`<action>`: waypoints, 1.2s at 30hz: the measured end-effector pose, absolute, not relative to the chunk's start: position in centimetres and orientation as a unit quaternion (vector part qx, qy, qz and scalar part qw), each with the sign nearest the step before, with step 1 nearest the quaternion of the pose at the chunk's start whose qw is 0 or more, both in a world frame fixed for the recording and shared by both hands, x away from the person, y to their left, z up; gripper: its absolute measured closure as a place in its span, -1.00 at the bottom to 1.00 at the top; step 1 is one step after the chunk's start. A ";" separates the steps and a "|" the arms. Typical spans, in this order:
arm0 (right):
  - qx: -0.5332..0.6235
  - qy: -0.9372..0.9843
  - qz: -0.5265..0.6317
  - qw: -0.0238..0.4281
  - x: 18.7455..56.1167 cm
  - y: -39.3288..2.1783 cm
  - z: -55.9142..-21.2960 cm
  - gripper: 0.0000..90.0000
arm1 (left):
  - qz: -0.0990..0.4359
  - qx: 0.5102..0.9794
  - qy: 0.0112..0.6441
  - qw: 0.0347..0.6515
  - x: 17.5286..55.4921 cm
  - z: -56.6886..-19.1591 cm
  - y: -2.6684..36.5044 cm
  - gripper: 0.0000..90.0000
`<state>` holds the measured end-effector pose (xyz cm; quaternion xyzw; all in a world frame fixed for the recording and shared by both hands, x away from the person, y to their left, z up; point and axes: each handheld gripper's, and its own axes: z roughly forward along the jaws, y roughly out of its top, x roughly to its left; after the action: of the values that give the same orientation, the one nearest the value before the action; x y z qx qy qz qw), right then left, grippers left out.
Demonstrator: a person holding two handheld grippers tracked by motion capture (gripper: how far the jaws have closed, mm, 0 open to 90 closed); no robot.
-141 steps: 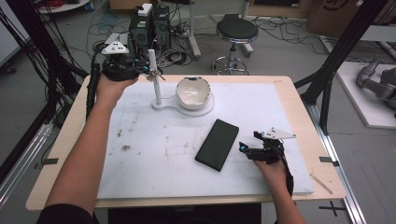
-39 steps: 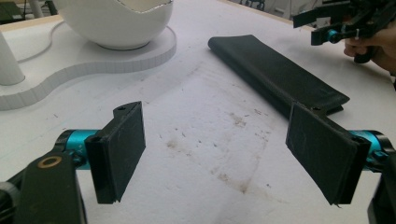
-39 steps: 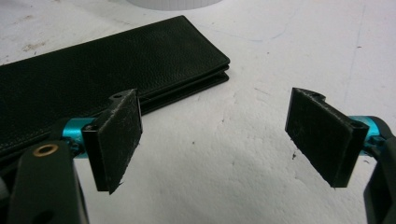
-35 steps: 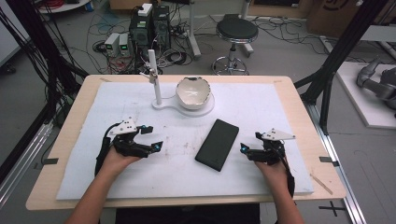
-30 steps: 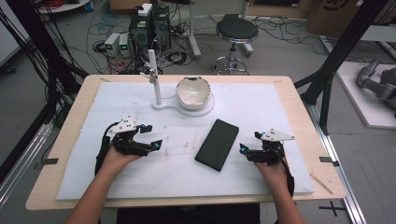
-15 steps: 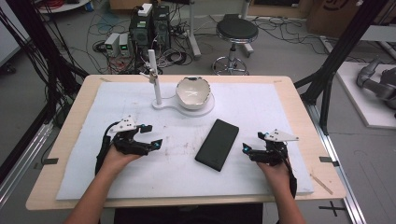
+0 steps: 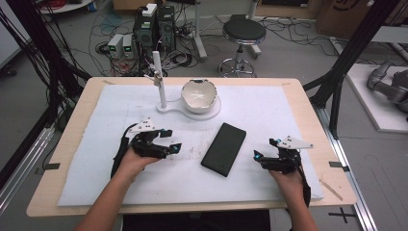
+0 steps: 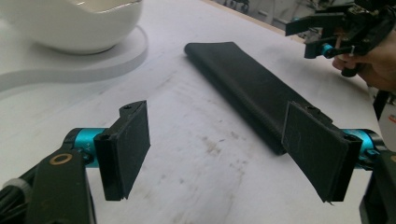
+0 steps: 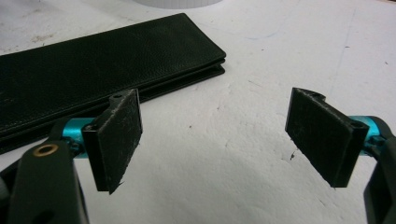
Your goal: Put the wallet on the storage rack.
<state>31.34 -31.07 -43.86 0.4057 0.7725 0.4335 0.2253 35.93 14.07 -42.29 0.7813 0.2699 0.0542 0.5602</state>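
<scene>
Between my left gripper and right gripper, each spread wide with nothing between the jaws, the left having just narrowed slightly, the black wallet lies flat on the white mat, near both. It's thin and flush, so I judge a pad could skate over its edge and just push it toward the bowl.

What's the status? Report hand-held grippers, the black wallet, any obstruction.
Left hand-held gripper open, empty. Right hand-held gripper open, empty. Black wallet flat between them, untouched. Nothing in the way.
</scene>
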 end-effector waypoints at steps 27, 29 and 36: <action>0.404 0.771 0.435 0.231 31.5 -31.4 -43.9 -0.58 | -0.030 0.864 0.238 0.442 38.1 -44.9 2.9 -0.51; 0.405 0.773 0.432 0.230 31.6 -31.4 -43.9 -0.58 | -0.029 0.867 0.235 0.437 37.9 -44.9 2.5 -0.50; 0.402 0.773 0.432 0.232 31.5 -31.2 -43.9 -0.57 | -0.037 0.866 0.221 0.447 38.0 -45.0 2.6 -0.32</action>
<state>31.52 -31.23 -43.87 0.4023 0.7731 0.4320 0.2320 37.97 2.57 -45.03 0.8659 0.2208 -0.0366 0.4473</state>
